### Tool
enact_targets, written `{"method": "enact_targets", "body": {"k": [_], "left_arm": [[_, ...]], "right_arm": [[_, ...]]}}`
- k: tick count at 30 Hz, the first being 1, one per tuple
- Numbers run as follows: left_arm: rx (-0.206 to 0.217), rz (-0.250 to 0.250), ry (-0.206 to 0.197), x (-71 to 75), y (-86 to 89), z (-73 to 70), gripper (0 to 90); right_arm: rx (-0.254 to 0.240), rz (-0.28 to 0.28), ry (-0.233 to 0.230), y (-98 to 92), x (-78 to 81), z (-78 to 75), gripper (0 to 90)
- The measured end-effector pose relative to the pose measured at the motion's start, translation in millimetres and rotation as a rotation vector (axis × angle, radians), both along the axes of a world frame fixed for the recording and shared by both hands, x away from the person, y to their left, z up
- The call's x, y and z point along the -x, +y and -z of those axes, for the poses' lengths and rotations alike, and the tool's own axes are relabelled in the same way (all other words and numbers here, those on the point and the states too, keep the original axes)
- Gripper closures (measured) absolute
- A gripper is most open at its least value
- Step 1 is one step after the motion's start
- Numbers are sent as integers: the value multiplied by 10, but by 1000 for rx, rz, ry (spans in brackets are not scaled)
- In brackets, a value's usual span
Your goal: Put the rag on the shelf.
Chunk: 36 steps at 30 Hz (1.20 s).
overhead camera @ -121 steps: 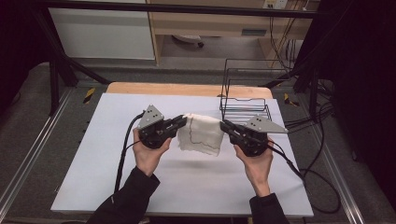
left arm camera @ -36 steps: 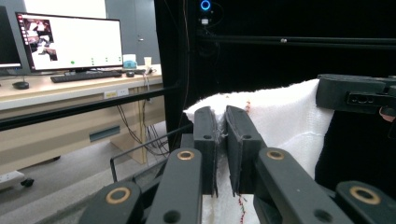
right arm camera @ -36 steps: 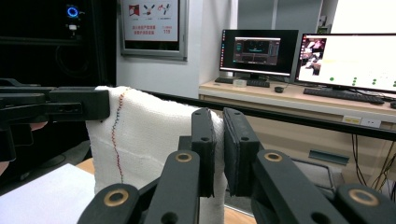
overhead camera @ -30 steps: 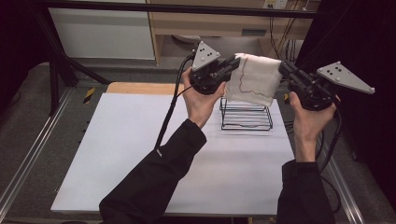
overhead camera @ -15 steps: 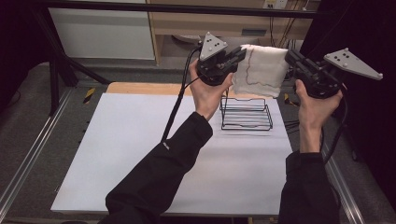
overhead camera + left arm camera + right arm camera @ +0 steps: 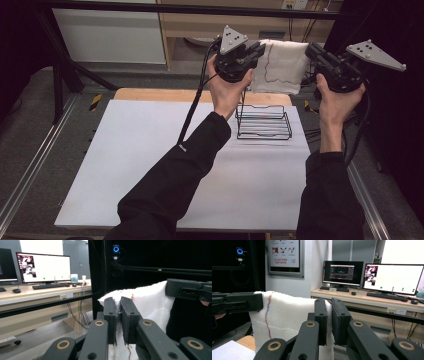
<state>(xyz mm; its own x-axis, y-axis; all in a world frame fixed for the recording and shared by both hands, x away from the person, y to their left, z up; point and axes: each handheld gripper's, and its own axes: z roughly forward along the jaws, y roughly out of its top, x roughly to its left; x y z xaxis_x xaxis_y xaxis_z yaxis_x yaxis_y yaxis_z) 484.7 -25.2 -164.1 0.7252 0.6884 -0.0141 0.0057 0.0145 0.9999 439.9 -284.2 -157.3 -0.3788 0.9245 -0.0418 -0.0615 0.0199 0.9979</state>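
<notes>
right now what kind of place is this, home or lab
Most likely a lab or office workspace used for recording. Monitors and a keyboard sit on a long desk, and a black metal frame stands around the white table.

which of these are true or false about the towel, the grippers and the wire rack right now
1. Both grippers are shut on the white towel. True: the left gripper and the right gripper each pinch an edge.
2. The towel lies flat on the table. False: it hangs in the air above the wire rack.
3. The wire rack stands on the white table. True.
4. The towel is plain white. False: coloured stitching runs down it.
</notes>
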Motion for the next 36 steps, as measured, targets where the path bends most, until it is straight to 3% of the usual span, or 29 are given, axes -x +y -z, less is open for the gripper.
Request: {"method": "enact_targets", "body": {"k": [10,18,21,36], "left_arm": [[-3,-29,-17,-118,-25,-107,831],[-10,-42,11,-269,-41,-86,830],[-20,-50,0,-300,-46,-93,831],[-30,-45,21,-483,-109,59,830]], "right_arm": [[-6,-6,-2,-25,-169,-70,838],[7,2,17,-6,-319,-71,838],[6,4,18,-3,-363,-61,838],[9,11,51,-52,-563,63,837]]}}
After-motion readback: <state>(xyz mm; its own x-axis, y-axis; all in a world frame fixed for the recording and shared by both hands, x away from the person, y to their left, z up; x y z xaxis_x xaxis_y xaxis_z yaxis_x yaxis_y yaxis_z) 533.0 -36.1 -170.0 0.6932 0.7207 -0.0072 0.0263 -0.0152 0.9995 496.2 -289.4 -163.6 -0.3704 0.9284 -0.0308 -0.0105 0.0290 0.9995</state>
